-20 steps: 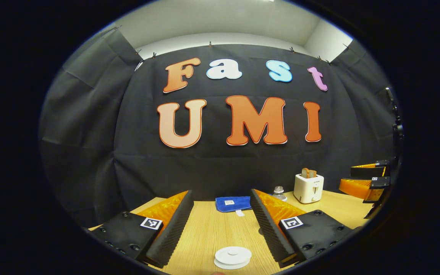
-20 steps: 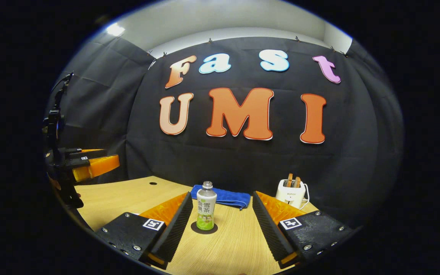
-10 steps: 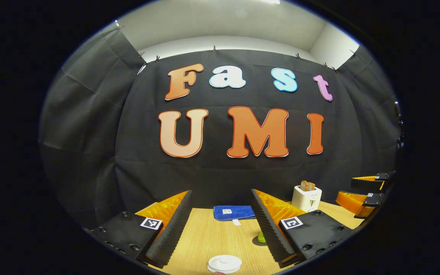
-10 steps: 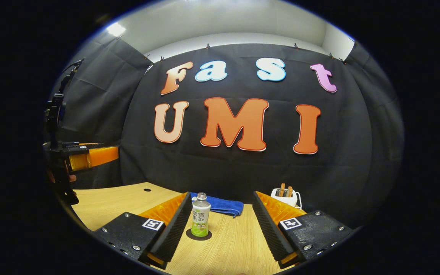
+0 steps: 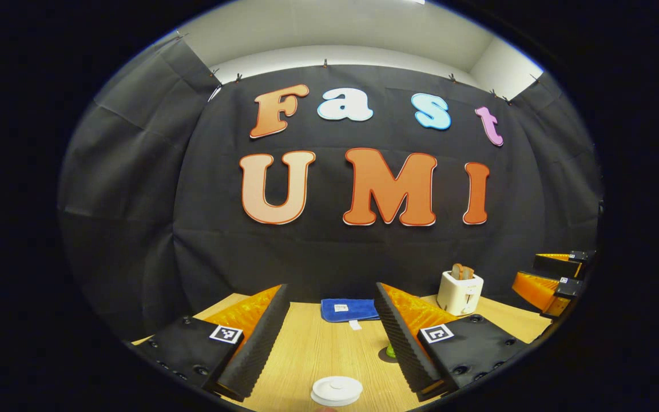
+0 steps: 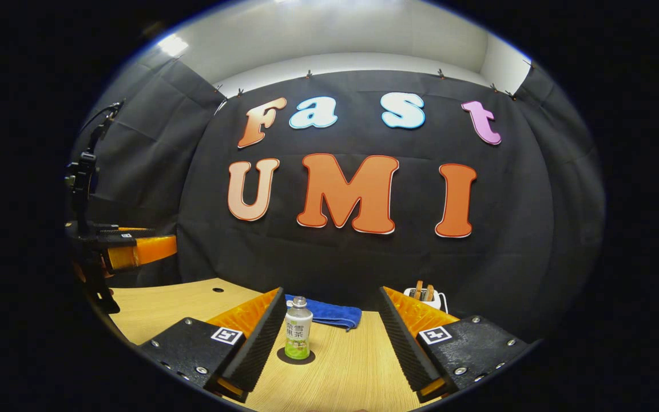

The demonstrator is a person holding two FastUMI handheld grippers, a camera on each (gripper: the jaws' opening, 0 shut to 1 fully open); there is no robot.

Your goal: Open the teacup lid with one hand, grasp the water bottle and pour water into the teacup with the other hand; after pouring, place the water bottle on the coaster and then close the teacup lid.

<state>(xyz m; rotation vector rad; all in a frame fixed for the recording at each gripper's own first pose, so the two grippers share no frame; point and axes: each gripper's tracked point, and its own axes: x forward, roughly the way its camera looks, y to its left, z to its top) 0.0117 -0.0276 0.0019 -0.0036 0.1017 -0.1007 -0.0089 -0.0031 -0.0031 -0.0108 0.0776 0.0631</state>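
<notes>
Left gripper point(image 5: 332, 317) jaws apart above lid point(image 5: 336, 391), right gripper point(image 6: 329, 320) jaws apart, green-labelled bottle point(image 6: 297, 336) upright on coaster point(image 6: 296, 357)

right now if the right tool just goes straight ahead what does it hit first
Probably the water bottle, upright on its dark coaster near the inner left finger. The open right tool could slide past it to the blue cloth; depth is unclear.

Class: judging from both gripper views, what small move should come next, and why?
Probably lower the left gripper onto the round white teacup lid: the lid is still on, lying low between its open fingers, while the clear plastic water bottle stands untouched on its dark round coaster.
</notes>
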